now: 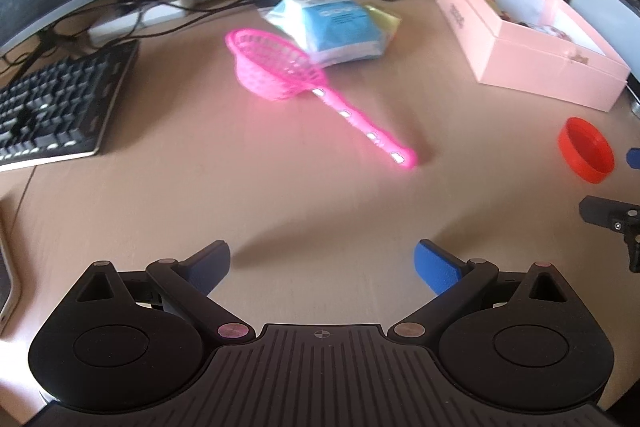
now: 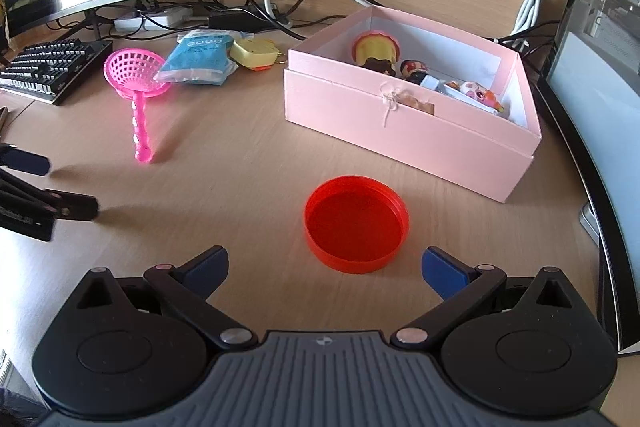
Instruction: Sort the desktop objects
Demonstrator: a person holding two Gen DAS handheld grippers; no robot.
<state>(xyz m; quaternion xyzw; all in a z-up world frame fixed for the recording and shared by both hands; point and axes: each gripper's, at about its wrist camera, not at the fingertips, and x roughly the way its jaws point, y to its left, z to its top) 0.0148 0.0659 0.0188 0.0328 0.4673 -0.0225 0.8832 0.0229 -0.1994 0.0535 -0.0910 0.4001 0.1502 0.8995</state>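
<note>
Both the right gripper [image 2: 325, 267] and left gripper [image 1: 322, 265] gape wide, holding nothing. Just ahead of the right lies a shallow red lid [image 2: 356, 223], hollow side up. Beyond stands an open pink box [image 2: 408, 135] of toys.

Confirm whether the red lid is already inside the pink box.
No, the red lid lies on the desk in front of the pink box.

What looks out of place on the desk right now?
Nothing is spilled or broken. The red lid lies alone, open side up, with no jar in view. The pink strainer rests against the blue packet.
</note>
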